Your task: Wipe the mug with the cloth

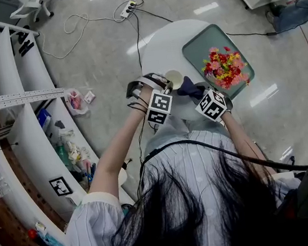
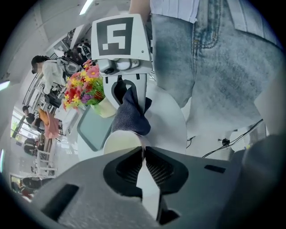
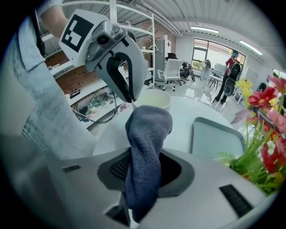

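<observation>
Pinching mug rim, cloth just beside

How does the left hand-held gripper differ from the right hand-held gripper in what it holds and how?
The left hand-held gripper pinches the thin rim of the cream mug; the right hand-held gripper clamps the dark blue cloth. The left one's jaws are almost together; the right one's stand wider, around the bunched cloth. Both are shut on something, above the round white table.
</observation>
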Available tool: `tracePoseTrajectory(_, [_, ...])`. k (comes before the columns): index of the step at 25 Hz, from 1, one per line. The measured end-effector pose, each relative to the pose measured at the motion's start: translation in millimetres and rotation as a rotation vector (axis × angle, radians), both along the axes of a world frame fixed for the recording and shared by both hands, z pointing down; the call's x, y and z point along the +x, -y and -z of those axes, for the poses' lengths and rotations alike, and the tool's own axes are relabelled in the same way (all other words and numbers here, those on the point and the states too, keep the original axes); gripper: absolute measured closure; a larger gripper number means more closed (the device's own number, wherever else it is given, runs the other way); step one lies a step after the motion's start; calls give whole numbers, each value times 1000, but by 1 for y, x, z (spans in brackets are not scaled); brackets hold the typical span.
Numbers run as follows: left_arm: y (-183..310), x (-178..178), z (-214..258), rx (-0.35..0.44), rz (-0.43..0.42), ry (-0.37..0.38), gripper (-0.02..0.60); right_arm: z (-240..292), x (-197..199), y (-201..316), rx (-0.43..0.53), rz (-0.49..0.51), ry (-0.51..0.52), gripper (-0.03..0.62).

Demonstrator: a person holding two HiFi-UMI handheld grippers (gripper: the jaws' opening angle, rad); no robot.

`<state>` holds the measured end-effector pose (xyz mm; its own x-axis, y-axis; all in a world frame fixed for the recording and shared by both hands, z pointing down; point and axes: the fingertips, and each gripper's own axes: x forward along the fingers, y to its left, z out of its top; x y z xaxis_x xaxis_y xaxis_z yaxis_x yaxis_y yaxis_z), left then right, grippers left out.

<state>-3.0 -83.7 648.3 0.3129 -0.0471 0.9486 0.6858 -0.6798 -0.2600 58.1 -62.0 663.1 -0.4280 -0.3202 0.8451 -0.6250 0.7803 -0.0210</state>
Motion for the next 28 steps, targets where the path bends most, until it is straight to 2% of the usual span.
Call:
tracePoseTrajectory(7, [-1, -3, -3, 25, -211, 41, 541, -3, 8, 2, 20, 56, -67, 471])
tracePoseTrajectory(10, [1, -6, -4, 43, -340, 72, 541, -3, 9, 3, 20, 57, -70, 470])
tracePoseTrajectory(14, [7, -10, -4, 123, -523, 110, 541, -4, 8, 2, 14, 67, -72, 470])
tracePoseTrajectory(16, [10, -11, -6, 155, -579, 128, 541, -4, 8, 2, 11, 66, -70, 470])
tracePoseTrajectory(18, [9, -12, -9, 165, -592, 145, 541, -5, 8, 1, 9, 62, -67, 470])
tracePoseTrajectory(20, [3, -15, -14, 112, -519, 168, 530, -5, 8, 1, 7, 58, -62, 470])
tracePoseTrajectory(22, [-2, -15, -15, 16, -374, 166, 419, -5, 7, 1, 5, 52, -53, 470])
tracePoseTrajectory(26, [3, -3, 2, -79, -90, 47, 410, -4, 7, 0, -5, 34, -35, 470])
tracePoseTrajectory(28, [2, 0, 12, -144, 78, -21, 410, -3, 5, 0, -12, 21, -22, 471])
